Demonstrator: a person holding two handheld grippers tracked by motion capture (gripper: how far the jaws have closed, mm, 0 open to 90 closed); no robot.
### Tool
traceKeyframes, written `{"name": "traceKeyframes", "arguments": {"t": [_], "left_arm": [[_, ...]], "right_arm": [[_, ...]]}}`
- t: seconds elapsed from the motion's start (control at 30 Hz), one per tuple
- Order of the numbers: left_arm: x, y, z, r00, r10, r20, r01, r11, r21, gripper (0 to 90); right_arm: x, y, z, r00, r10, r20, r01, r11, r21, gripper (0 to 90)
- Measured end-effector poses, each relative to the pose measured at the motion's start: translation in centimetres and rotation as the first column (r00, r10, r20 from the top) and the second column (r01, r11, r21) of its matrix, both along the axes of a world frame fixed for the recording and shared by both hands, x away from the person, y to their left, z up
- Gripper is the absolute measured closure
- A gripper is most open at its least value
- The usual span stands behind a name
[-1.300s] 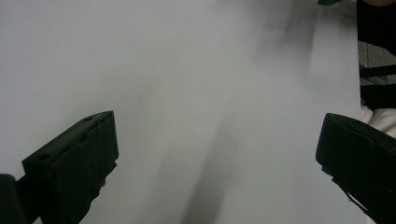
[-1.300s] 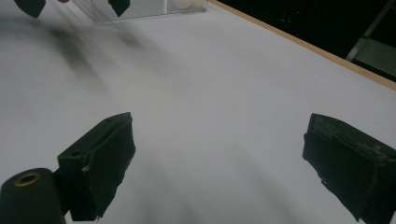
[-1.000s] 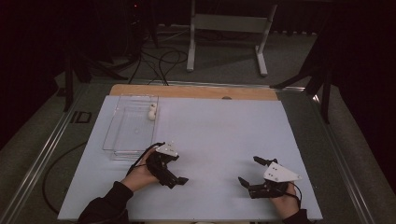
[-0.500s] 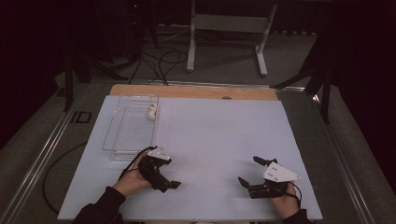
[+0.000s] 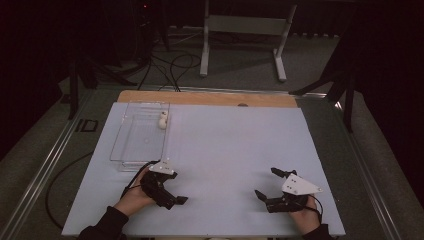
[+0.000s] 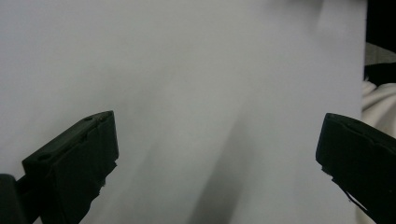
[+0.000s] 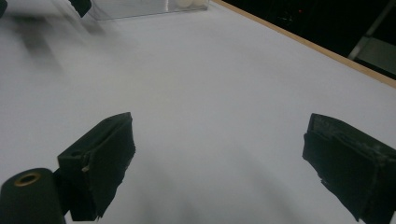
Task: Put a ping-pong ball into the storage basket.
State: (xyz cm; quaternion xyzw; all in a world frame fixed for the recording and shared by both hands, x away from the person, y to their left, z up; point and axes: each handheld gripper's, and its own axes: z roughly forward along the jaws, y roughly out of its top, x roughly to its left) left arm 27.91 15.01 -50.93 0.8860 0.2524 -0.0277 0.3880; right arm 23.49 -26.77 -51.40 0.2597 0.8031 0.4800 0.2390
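Resting low over the white tabletop [image 5: 225, 150], the left gripper [image 5: 172, 192] sits near the front edge with its jaws spread wide and nothing between them. The clear plastic tray [image 5: 122, 150] lies just beyond it, toward the left rear, and a small pale object [image 5: 163, 120] sits at the tray's far end, well apart from both grippers. The right gripper [image 5: 267, 185] is held at the front right corner, likewise wide open and empty, with bare tabletop between its jaws in the right gripper view. What the pale object is cannot be made out at this size; in the right gripper view the tray [image 7: 135, 7] is cut off by the top edge and the area at upper left is blurred. Nothing stands between the grippers and the tray. Beyond the tabletop's wooden back strip [image 5: 200, 97], cables [image 5: 170, 62] and a metal stand [image 5: 245, 30] occupy the dark floor.
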Motion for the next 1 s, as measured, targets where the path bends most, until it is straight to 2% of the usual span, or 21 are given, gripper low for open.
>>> {"name": "traceKeyframes", "arguments": {"t": [0.17,0.33,0.47,0.7,0.87,1.0], "left_arm": [[-0.3,0.3,-0.1,0.9999,0.013,0.000,-0.013,0.9999,-0.002,0.4],[-0.7,0.7,-0.2,0.9981,0.060,0.013,-0.060,0.9982,-0.008,0.4],[-0.9,0.9,-0.3,0.9946,0.097,0.035,-0.096,0.9950,-0.025,0.4],[-1.0,1.1,-0.6,0.9880,0.152,0.030,-0.151,0.9882,-0.026,0.4],[-1.3,1.0,-0.9,0.9864,0.161,0.034,-0.159,0.9864,-0.039,0.4],[-1.5,1.2,-0.9,0.9809,0.187,0.053,-0.184,0.9814,-0.053,0.4]], "right_arm": [[0.0,0.0,0.0,1.0000,0.000,-0.004,0.000,1.000,-0.001,9.0],[0.0,0.1,0.0,1.0000,0.000,-0.007,0.000,1.000,-0.001,9.0],[0.0,0.0,0.0,1.0000,-0.001,-0.008,0.001,1.000,0.000,9.0],[0.0,0.0,0.0,1.0000,0.001,-0.001,-0.001,1.000,-0.002,9.0],[0.0,0.0,0.0,1.0000,0.001,0.000,-0.001,1.000,0.000,9.0],[0.0,0.1,0.0,1.0000,0.000,-0.002,0.000,1.000,-0.001,9.0]]}}
